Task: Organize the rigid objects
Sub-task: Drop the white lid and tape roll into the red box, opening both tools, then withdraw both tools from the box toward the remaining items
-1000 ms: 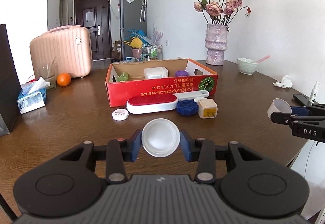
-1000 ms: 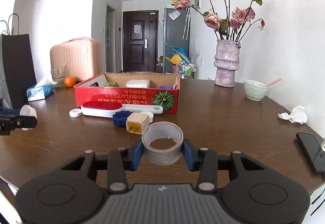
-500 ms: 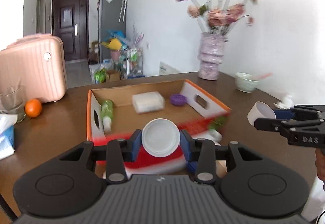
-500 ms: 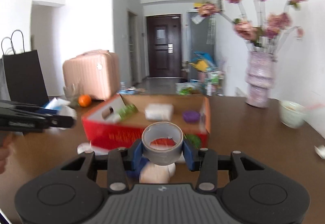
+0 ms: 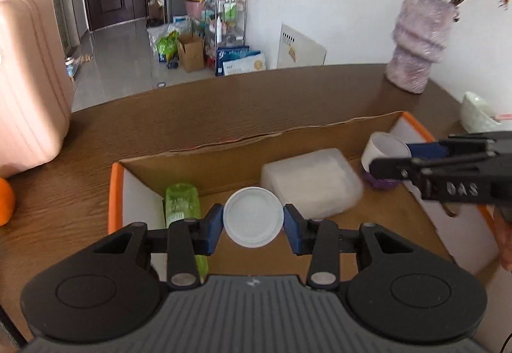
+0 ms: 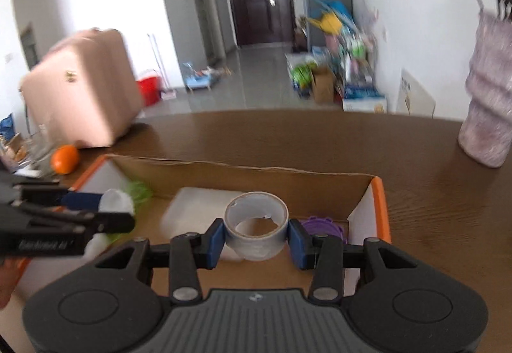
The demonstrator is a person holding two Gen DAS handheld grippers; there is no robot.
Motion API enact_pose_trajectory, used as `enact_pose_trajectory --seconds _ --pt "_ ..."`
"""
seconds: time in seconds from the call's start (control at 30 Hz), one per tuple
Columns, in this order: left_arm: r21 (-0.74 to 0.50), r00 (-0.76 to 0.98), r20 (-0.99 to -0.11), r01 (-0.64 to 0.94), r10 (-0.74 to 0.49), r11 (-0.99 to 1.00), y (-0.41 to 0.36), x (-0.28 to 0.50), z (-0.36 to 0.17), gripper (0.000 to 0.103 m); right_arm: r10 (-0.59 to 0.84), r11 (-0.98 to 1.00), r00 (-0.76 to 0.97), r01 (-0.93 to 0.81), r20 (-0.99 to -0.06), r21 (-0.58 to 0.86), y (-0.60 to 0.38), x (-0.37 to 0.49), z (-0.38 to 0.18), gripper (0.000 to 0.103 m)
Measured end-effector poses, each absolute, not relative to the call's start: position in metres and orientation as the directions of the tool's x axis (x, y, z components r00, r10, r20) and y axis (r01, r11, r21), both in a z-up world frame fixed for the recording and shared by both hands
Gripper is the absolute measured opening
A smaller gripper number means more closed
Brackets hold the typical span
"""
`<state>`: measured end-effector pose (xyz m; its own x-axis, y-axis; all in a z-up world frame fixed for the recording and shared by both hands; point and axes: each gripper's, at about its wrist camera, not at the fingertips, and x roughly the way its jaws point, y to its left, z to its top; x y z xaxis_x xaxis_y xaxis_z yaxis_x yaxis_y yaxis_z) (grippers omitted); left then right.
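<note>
My left gripper (image 5: pixel 252 225) is shut on a round white lid (image 5: pixel 253 217) and hangs over the open cardboard box (image 5: pixel 198 154). In the right wrist view my right gripper (image 6: pixel 256 238) is shut on a grey tape roll (image 6: pixel 256 233) above the same box (image 6: pixel 243 170). Inside the box lie a green bottle (image 5: pixel 180 201), a white plastic container (image 5: pixel 310 182) and a purple lid (image 6: pixel 321 225). The right gripper also shows at the right of the left wrist view (image 5: pixel 396 158), and the left gripper at the left of the right wrist view (image 6: pixel 110 207).
The box rests on a brown wooden table (image 5: pixel 224 110). A purple vase (image 5: pixel 419 46) and a white bowl (image 5: pixel 476 113) stand at the back right, a pink suitcase (image 5: pixel 28 81) and an orange (image 6: pixel 65 159) at the left.
Both grippers have swept forward from the near table edge to above the box, tilting downward, each keeping its object. The items in front of the box have dropped out of view.
</note>
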<state>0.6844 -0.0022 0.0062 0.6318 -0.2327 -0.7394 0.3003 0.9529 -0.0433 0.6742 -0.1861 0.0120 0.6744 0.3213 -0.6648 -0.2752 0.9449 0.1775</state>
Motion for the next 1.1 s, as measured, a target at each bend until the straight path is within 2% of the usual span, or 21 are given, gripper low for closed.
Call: enact_pose_trajectory --seconds 0.03,0.07,0.13,0.17,0.23,0.3,0.47,0.67,0.87,1.1 --pt "-0.047 0.632 -0.74 0.294 -0.231 0.955 -0.001 0.691 0.005 0.045 0.323 0.945 0.675 -0.263 -0.663 0.193 -0.187 0.683 0.009 0.044" --pt "-0.056 0.633 -0.739 0.287 -0.233 0.956 0.001 0.696 0.003 0.056 0.333 0.942 0.668 -0.266 -0.666 0.205 -0.186 0.688 0.005 0.049" --pt "-0.063 0.631 -0.739 0.283 -0.235 0.957 0.004 0.7 0.0 0.057 0.342 0.939 0.649 -0.266 -0.68 0.218 -0.184 0.693 0.001 0.052" --pt "-0.065 0.631 -0.737 0.291 -0.242 0.955 0.005 0.699 0.0 0.059 0.344 0.938 0.646 -0.265 -0.681 0.222 -0.184 0.695 0.0 0.056" --pt "-0.068 0.645 -0.723 0.292 -0.249 0.954 0.008 0.695 0.003 0.068 0.354 0.934 0.658 -0.279 -0.665 0.222 -0.184 0.694 0.003 0.062" --pt "-0.063 0.656 -0.716 0.28 -0.239 0.958 0.012 0.69 0.005 0.073 0.344 0.938 0.671 -0.283 -0.656 0.202 -0.184 0.691 0.01 0.062" --pt "-0.051 0.675 -0.709 0.24 -0.205 0.969 0.032 0.664 0.025 0.077 0.317 0.947 0.686 -0.273 -0.655 0.171 -0.198 0.662 0.035 0.065" --pt "-0.018 0.754 -0.622 0.257 -0.212 0.966 0.061 0.59 0.078 0.098 0.214 0.974 0.739 -0.209 -0.639 0.086 -0.225 0.591 0.082 0.076" --pt "-0.013 0.823 -0.54 0.2 -0.175 0.98 0.084 0.499 0.121 0.103 0.176 0.983 0.783 -0.171 -0.597 0.065 -0.239 0.492 0.109 0.082" --pt "0.043 0.888 -0.452 0.119 -0.087 0.992 0.101 0.379 0.12 0.103 0.233 0.972 0.839 -0.199 -0.492 0.122 -0.234 0.38 0.126 0.088"
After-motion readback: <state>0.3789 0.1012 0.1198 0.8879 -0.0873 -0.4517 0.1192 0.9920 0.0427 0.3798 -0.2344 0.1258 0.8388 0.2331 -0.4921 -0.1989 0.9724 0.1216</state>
